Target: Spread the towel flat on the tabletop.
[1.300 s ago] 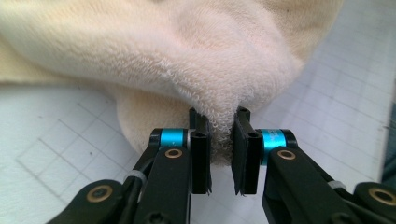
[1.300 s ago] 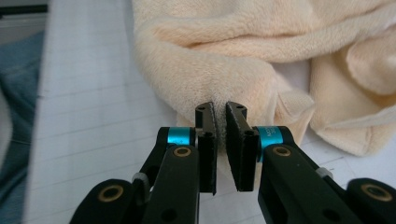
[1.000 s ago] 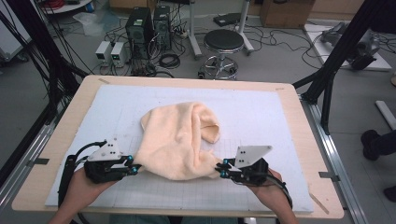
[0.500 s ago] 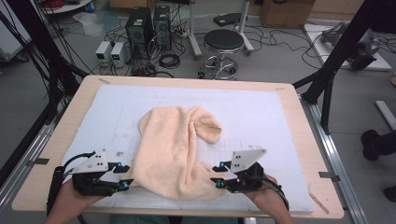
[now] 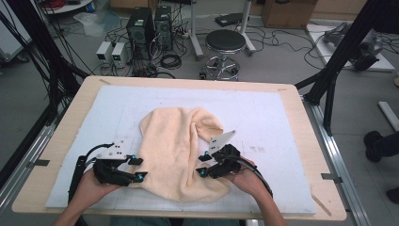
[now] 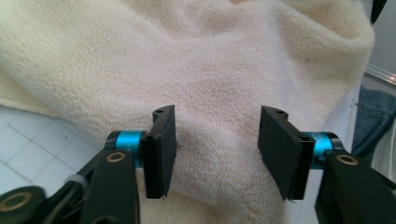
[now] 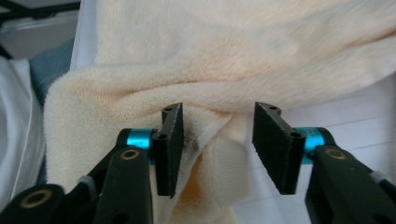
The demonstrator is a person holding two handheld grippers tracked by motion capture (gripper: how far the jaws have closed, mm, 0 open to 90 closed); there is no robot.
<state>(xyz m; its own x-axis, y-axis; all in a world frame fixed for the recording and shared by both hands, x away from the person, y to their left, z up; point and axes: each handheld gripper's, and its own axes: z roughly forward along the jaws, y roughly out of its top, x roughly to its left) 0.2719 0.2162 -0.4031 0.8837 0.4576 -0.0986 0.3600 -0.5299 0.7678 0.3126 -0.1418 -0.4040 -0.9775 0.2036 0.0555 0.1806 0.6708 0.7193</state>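
A cream fleece cloth (image 5: 174,141) lies bunched on the white mat (image 5: 273,113), its near end close to the front of the mat. My left gripper (image 5: 137,168) sits at the cloth's left edge. Its jaws have just been opening and now stand apart over the fleece (image 6: 210,60), with no pad pressing on it. My right gripper (image 5: 203,165) rests on the cloth's right side. Its jaws have also just been opening and stand open around a raised fold (image 7: 210,126) of the cloth (image 7: 233,51). In both gripper views the fleece lies between and behind the jaws.
The mat covers a wooden table (image 5: 310,141) with a metal rail along each side. Beyond the far edge stand a round stool (image 5: 225,41), computer towers (image 5: 150,23) and cables on the floor. Black frame posts (image 5: 341,52) rise at the right.
Both pairs of jaws have opened and let go of the cloth. The cloth's near end now lies closer to the front edge. My right gripper has moved left, onto the cloth.
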